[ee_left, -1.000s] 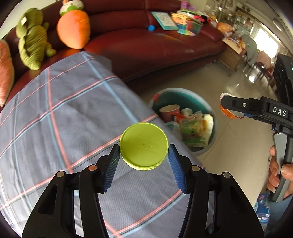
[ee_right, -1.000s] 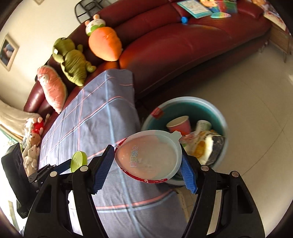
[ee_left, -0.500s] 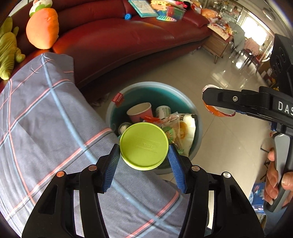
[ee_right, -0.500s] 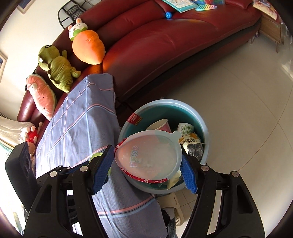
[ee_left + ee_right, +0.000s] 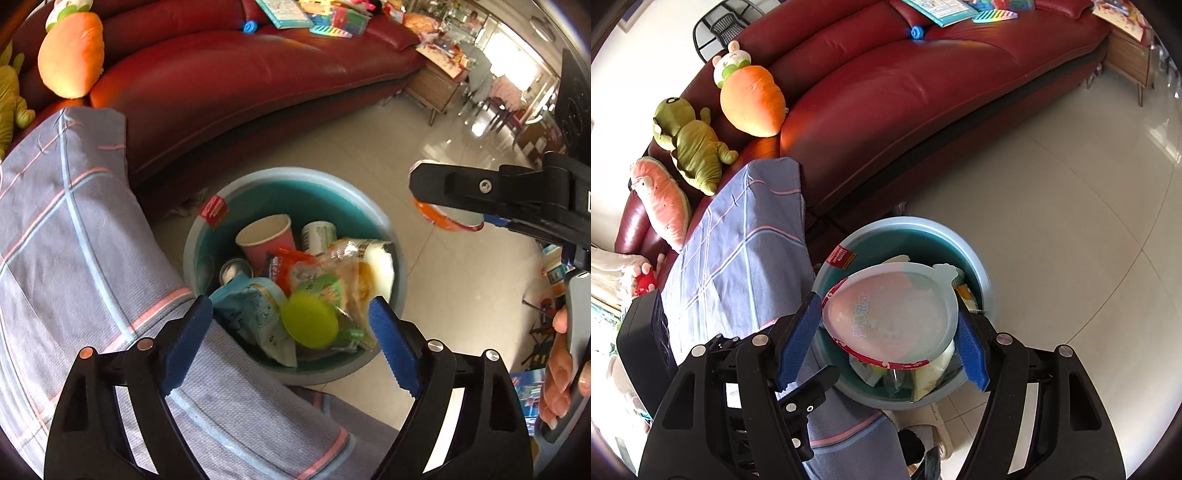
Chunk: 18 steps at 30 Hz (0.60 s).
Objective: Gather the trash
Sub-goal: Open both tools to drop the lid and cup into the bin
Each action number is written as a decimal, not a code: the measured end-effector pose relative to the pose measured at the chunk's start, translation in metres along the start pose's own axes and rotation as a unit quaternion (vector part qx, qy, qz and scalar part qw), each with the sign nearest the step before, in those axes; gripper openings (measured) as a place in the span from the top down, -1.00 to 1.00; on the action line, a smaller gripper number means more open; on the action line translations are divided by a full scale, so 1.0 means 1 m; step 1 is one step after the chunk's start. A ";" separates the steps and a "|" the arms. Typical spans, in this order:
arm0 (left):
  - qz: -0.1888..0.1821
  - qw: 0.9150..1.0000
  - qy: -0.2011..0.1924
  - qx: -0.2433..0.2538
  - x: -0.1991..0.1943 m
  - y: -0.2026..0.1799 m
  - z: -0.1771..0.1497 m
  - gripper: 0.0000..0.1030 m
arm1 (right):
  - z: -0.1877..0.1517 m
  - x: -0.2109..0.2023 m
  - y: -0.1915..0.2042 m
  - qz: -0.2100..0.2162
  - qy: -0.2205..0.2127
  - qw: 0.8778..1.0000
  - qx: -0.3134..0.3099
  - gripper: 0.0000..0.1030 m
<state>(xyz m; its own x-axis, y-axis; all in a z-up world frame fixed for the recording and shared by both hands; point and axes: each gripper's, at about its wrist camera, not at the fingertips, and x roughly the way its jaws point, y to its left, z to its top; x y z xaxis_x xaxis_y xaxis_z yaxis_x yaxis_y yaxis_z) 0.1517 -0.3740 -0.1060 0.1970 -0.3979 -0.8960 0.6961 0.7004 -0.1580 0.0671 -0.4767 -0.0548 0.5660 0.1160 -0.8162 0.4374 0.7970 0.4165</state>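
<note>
Left gripper (image 5: 290,319) jaws have just been opening and stand spread over the teal bin (image 5: 397,254); the green lid (image 5: 309,319) lies free on wrappers near the bin's near rim. Right gripper (image 5: 888,334) pinches a translucent container lid (image 5: 890,315) above the bin.

Left gripper (image 5: 290,325) just opened, empty; right gripper (image 5: 886,330) clamped, loaded

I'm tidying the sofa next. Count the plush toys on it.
4 at least: the carrot plush on the sofa seat, the green dinosaur beside it, the pink plush further left, and a small red toy at the edge. More may be hidden.
</note>
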 end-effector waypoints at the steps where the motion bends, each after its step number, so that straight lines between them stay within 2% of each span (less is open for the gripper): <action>1: -0.001 1.000 0.001 -0.005 -0.001 0.003 -0.001 -0.69 | 0.000 0.002 0.001 0.000 0.002 1.000 0.000 -0.28; 7: 0.011 1.000 -0.006 -0.020 -0.013 0.017 -0.009 -0.79 | 0.001 0.010 0.010 -0.001 0.010 1.000 -0.009 -0.28; 16: 0.018 0.999 -0.017 -0.048 -0.031 0.037 -0.022 -0.80 | -0.002 0.018 0.028 -0.005 0.021 0.999 -0.027 -0.29; 18: 0.018 0.998 -0.019 -0.052 -0.034 0.039 -0.024 -0.80 | -0.004 0.020 0.031 -0.003 0.027 0.999 -0.029 -0.36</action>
<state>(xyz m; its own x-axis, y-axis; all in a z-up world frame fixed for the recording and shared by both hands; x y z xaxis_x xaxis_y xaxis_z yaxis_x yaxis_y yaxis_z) 0.1556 -0.3185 -0.0913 0.2476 -0.3920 -0.8860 0.6138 0.7710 -0.1696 0.0894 -0.4474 -0.0595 0.5247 0.1413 -0.8395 0.3983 0.8308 0.3888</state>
